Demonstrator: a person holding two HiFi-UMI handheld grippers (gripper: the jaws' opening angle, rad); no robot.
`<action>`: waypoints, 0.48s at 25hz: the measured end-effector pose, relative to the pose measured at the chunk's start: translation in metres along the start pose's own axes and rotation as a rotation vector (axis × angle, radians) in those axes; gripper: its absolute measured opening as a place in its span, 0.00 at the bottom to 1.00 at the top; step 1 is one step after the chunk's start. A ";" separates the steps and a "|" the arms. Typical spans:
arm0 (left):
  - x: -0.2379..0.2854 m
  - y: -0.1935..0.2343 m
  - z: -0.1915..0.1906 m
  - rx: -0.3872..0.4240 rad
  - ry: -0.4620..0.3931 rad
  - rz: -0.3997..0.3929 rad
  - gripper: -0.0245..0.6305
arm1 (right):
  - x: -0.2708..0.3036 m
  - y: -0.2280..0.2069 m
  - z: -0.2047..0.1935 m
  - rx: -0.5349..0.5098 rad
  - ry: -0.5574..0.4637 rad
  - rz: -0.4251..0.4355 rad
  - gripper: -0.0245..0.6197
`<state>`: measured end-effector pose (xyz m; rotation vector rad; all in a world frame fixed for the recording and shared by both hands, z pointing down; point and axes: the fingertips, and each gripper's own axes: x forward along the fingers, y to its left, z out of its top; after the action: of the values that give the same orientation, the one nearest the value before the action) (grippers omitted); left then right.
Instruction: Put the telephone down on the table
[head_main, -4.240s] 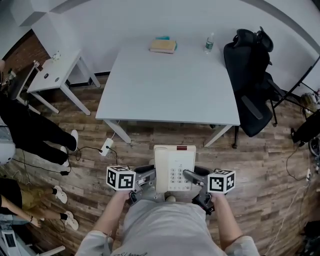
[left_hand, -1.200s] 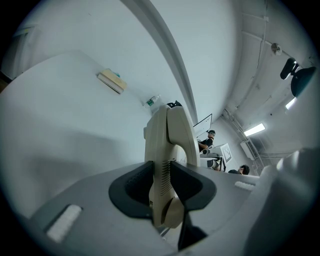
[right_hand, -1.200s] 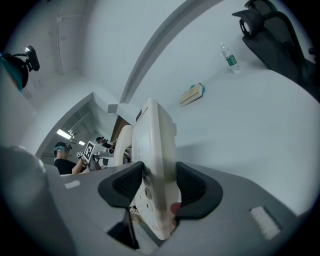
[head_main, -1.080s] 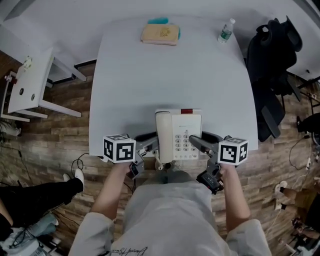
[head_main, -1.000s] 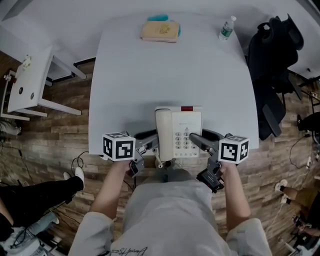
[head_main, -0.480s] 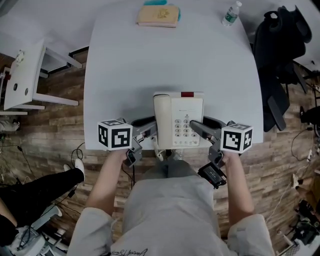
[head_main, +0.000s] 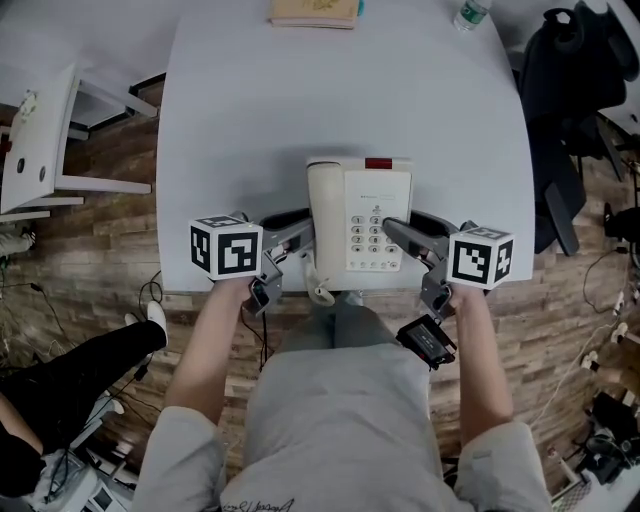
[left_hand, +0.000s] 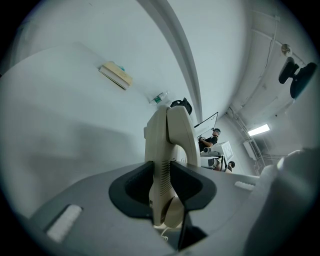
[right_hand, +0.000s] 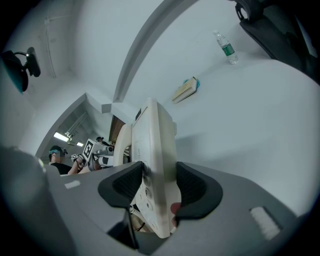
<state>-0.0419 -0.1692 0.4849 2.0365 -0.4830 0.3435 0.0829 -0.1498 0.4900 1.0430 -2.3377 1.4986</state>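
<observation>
A cream telephone (head_main: 358, 228) with its handset on the left and a keypad is held between both grippers, over the near part of the white table (head_main: 250, 120). My left gripper (head_main: 298, 228) is shut on the phone's left side, the handset edge (left_hand: 170, 150) pinched between its dark pads. My right gripper (head_main: 398, 232) is shut on the right side, clamping the phone's body (right_hand: 156, 150). The coiled cord (head_main: 320, 293) hangs at the table's front edge. Whether the phone's underside touches the tabletop I cannot tell.
A tan book (head_main: 312, 12) and a water bottle (head_main: 472, 14) lie at the table's far edge. A black chair with a bag (head_main: 575, 90) stands to the right, and a small white side table (head_main: 35, 130) to the left. A person's legs (head_main: 60, 370) show at bottom left.
The telephone, held by both grippers, has come from over the floor to above the table's near part. Over the last second it has sunk a little and moved further in.
</observation>
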 end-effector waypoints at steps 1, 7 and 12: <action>0.003 0.003 0.003 -0.004 0.002 0.001 0.22 | 0.003 -0.004 0.003 0.003 0.004 0.000 0.39; 0.016 0.023 0.010 -0.020 0.020 0.012 0.22 | 0.017 -0.022 0.011 0.012 0.024 -0.002 0.39; 0.020 0.033 0.010 -0.030 0.027 0.019 0.22 | 0.025 -0.030 0.010 0.022 0.038 -0.002 0.39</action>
<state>-0.0396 -0.1967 0.5140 1.9964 -0.4882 0.3731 0.0852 -0.1778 0.5190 1.0132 -2.2991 1.5328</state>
